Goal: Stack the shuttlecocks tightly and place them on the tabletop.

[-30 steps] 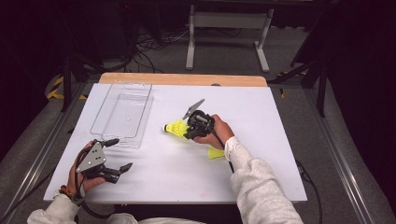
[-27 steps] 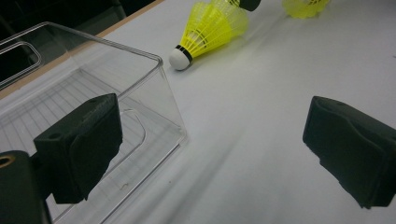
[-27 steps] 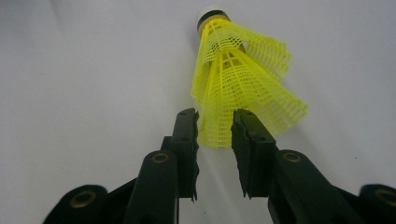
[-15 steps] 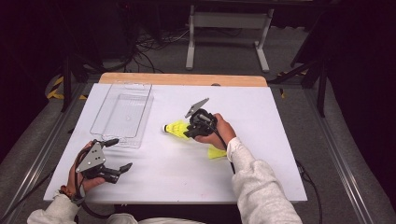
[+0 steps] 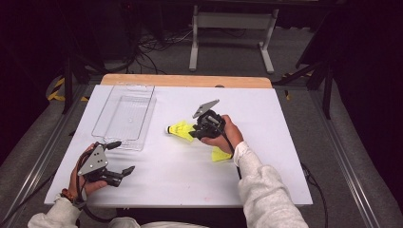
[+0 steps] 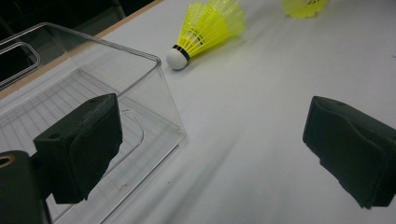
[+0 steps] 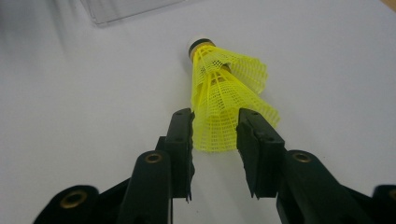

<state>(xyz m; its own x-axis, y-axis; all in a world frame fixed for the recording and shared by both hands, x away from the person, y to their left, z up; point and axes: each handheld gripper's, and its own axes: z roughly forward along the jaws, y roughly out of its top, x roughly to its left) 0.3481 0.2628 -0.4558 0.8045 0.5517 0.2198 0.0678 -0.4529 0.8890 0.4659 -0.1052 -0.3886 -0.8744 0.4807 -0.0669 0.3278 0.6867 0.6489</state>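
Note:
A yellow shuttlecock (image 5: 179, 129) (image 7: 224, 93) with a white cork lies on its side on the white table (image 5: 266, 118), cork toward the clear box. My right gripper (image 5: 192, 133) (image 7: 215, 121) sits low behind it with the mesh skirt between its jaws. The jaws have just been opening and now stand open, close beside the skirt without squeezing it. A second yellow shuttlecock (image 5: 220, 154) (image 6: 301, 5) lies by the right wrist. My left gripper (image 5: 122, 156) (image 6: 210, 135) rests open and empty at the table's front left, near the corner of the clear plastic box (image 5: 142, 128) (image 6: 154, 93).
The clear box is empty and stands at the left half of the table. A wooden strip (image 5: 185, 80) runs along the far edge. A metal stand (image 5: 228, 21) and cables (image 5: 157, 42) are on the floor beyond. Rails (image 5: 342, 166) flank both sides.
The right hand and the shuttlecock stay at the same spot in the middle of the table. The left gripper has kept still.

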